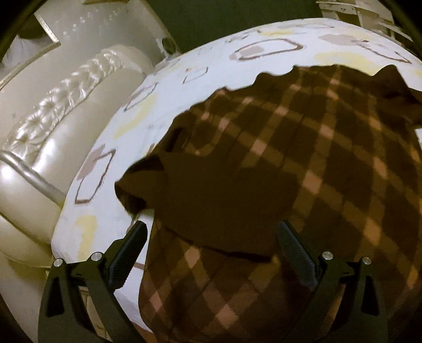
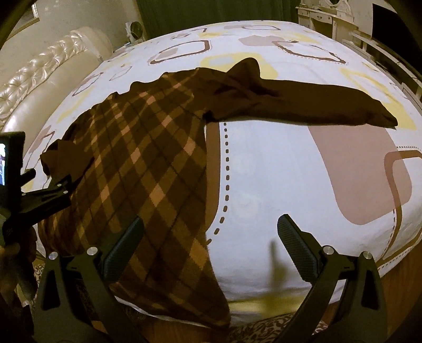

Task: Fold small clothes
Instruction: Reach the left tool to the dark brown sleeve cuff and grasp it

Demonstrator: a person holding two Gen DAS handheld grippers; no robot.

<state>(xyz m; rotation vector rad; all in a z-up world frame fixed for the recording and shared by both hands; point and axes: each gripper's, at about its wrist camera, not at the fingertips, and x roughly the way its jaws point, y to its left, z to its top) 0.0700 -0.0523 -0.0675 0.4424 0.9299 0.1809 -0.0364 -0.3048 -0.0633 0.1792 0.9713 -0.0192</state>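
Observation:
A small brown sweater with an argyle check front (image 2: 147, 163) lies flat on the bed. Its left sleeve (image 1: 211, 184) is folded in across the body. Its right sleeve (image 2: 303, 103) stretches out plain brown to the right. My left gripper (image 1: 211, 253) is open, just above the folded sleeve and the sweater's lower body. It also shows in the right wrist view (image 2: 52, 184) at the sweater's left edge. My right gripper (image 2: 211, 248) is open and empty, over the sweater's lower right edge and the bare sheet.
The bed has a white sheet (image 2: 263, 171) with brown and yellow rounded squares. A cream padded headboard (image 1: 52, 126) stands to the left. A white dresser (image 2: 343, 23) stands at the far right. A dark green curtain (image 2: 211, 13) hangs behind.

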